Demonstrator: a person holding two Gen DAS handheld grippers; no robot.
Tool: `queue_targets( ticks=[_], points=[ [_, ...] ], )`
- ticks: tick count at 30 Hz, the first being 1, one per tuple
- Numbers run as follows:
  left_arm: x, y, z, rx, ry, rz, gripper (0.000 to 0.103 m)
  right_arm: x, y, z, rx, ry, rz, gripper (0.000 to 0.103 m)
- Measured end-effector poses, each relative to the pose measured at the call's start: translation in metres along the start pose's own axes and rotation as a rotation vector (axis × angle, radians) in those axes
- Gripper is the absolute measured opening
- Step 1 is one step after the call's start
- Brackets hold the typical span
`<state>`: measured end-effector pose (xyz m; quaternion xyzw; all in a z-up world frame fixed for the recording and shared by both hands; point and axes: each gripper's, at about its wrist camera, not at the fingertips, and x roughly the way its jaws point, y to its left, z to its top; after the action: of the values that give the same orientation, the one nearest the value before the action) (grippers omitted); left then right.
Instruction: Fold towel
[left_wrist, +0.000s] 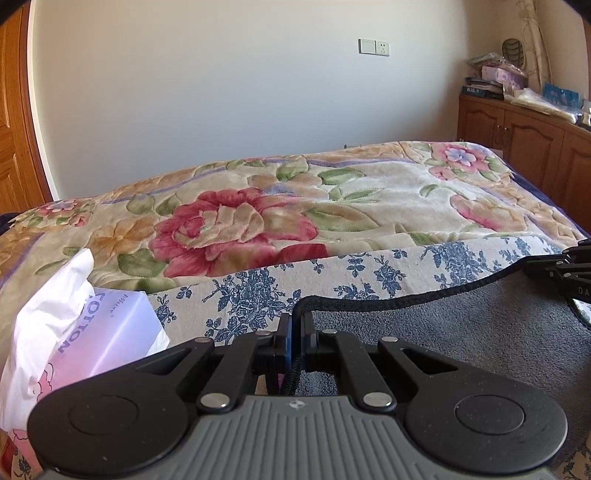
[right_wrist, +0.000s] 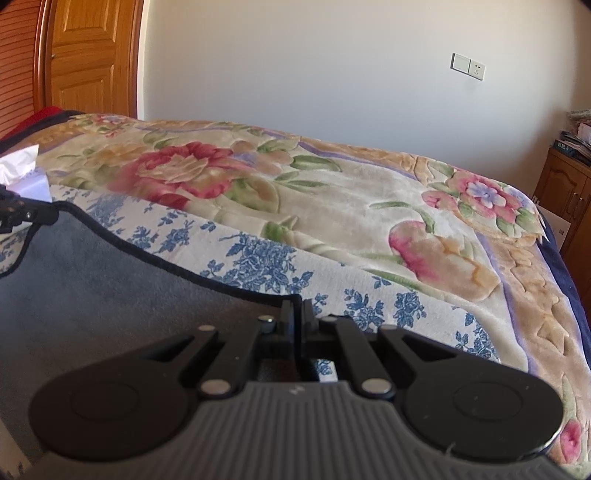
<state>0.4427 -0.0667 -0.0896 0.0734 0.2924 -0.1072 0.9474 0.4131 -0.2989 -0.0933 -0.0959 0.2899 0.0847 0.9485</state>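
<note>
The towel (left_wrist: 461, 328) is grey with a black stitched hem and lies over a blue-flowered sheet (left_wrist: 258, 291) on the bed. My left gripper (left_wrist: 295, 325) is shut on the towel's left corner at the hem. My right gripper (right_wrist: 298, 314) is shut on the towel's (right_wrist: 92, 288) right corner at the hem. The hem stretches between them. My right gripper shows at the right edge of the left wrist view (left_wrist: 569, 269). My left gripper shows at the left edge of the right wrist view (right_wrist: 22, 214).
A flowered plush blanket (left_wrist: 295, 206) covers the bed beyond the sheet. A tissue pack with white tissue (left_wrist: 74, 325) lies to the left of the towel. A wooden cabinet (left_wrist: 524, 136) with clutter stands far right. A wooden door (right_wrist: 88, 55) is at the left.
</note>
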Motion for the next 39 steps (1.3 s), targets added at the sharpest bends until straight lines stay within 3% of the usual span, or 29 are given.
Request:
queue_targets(
  ticks=[16,18,20,21,22,24,26,30,32,34,39],
  points=[
    [0.013,-0.004,-0.005,0.021,0.031,0.032,0.009,0.007,-0.002,-0.006,0.033,0.032,-0.001,0.005],
    [0.013,-0.004,-0.005,0.019,0.043,0.039,0.019,0.007,-0.001,-0.007,0.031,0.037,-0.006,0.016],
    [0.012,-0.005,-0.007,0.013,0.035,0.046,0.051,0.005,0.000,-0.008,0.024,0.031,-0.024,0.048],
    [0.010,-0.005,-0.007,0.006,0.028,0.048,0.059,0.004,-0.001,-0.008,0.030,0.028,-0.027,0.056],
    [0.008,-0.004,-0.007,-0.004,0.018,0.049,0.066,0.002,-0.002,-0.008,0.037,0.021,-0.025,0.060],
    [0.005,-0.004,-0.006,-0.023,0.013,0.047,0.070,-0.002,-0.003,-0.007,0.037,0.010,-0.024,0.061],
    [0.002,-0.005,-0.005,-0.028,0.011,0.045,0.085,-0.006,-0.003,-0.007,0.032,0.008,-0.034,0.066],
    [-0.013,-0.010,-0.002,-0.046,-0.020,0.047,0.094,-0.021,-0.005,-0.007,0.061,-0.007,-0.030,0.078],
    [-0.021,-0.012,0.001,-0.054,-0.030,0.046,0.099,-0.030,-0.004,-0.005,0.064,-0.021,-0.029,0.094],
    [-0.031,-0.015,0.004,-0.057,-0.047,0.049,0.101,-0.041,-0.001,-0.004,0.063,-0.045,-0.028,0.103],
    [-0.056,-0.023,0.013,-0.053,-0.071,0.056,0.103,-0.063,0.003,0.001,0.085,-0.064,-0.012,0.103]
  ],
)
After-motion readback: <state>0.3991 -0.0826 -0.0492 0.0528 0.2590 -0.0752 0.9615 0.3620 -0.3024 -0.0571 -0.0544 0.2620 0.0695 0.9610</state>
